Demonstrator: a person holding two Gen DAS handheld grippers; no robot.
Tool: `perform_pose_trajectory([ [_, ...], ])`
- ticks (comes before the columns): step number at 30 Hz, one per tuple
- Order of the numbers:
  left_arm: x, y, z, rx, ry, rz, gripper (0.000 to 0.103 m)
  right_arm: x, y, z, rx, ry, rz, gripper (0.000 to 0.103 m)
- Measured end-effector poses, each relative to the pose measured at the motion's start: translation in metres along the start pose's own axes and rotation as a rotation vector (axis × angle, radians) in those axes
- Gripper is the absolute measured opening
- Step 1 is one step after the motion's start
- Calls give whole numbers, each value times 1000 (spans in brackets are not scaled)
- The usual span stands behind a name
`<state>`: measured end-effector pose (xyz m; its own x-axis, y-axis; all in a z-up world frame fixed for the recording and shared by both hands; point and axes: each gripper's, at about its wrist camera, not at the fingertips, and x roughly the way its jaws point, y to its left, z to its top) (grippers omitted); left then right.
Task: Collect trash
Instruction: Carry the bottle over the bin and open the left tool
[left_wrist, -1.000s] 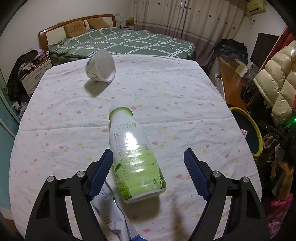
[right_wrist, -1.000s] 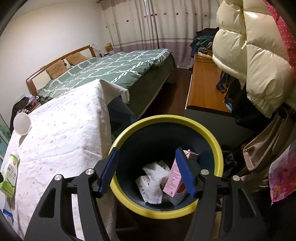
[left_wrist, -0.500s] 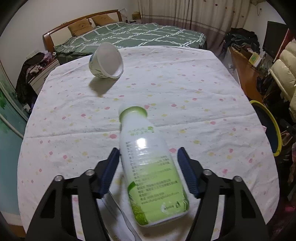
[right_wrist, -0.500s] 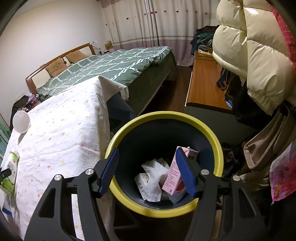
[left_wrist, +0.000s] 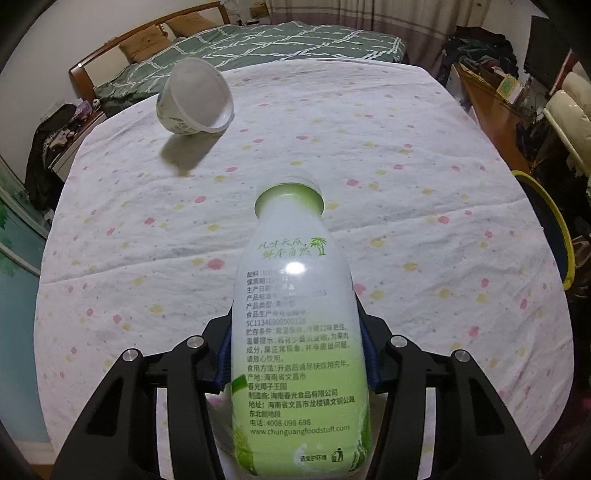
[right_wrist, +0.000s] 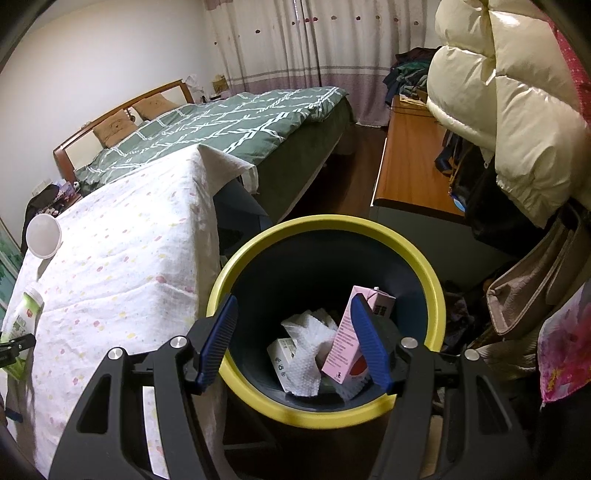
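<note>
My left gripper (left_wrist: 295, 354) is shut on a white and green plastic bottle (left_wrist: 295, 325), which is lifted off the tablecloth with its neck pointing away. The bottle also shows at the left edge of the right wrist view (right_wrist: 24, 314). A white plastic cup (left_wrist: 195, 101) lies on its side at the far part of the table; it also shows in the right wrist view (right_wrist: 43, 236). My right gripper (right_wrist: 291, 339) is open and empty above the yellow-rimmed dark bin (right_wrist: 432, 280). The bin holds a pink carton (right_wrist: 351, 332), crumpled tissue (right_wrist: 306, 350) and a small white box.
The table (left_wrist: 406, 184) has a white dotted cloth. The bin's rim (left_wrist: 554, 221) shows past the table's right edge. A green bed (right_wrist: 236, 125) stands behind, a wooden desk (right_wrist: 410, 162) and hanging coats (right_wrist: 509, 103) to the right.
My left gripper closed on the bottle and lifted it. My right gripper stayed open over the bin, and the pink carton settled upright inside.
</note>
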<state>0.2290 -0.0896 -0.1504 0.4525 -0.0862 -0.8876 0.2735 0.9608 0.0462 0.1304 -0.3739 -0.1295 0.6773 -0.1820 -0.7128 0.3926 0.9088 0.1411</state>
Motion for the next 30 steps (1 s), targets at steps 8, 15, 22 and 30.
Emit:
perform_pose_trajectory([
  [8, -35, -35, 7, 70, -71, -50, 52, -8, -8, -4, 15, -17, 20, 61],
  [15, -63, -92, 25, 153, -136, -136, 52, -25, -26, -9, 41, -50, 27, 61],
  [22, -62, -173, 50, 250, -135, -232, 52, -55, -56, -17, 63, -100, -17, 61],
  [30, -39, -281, 73, 382, -117, -312, 52, -64, -87, -30, 88, -89, -45, 61],
])
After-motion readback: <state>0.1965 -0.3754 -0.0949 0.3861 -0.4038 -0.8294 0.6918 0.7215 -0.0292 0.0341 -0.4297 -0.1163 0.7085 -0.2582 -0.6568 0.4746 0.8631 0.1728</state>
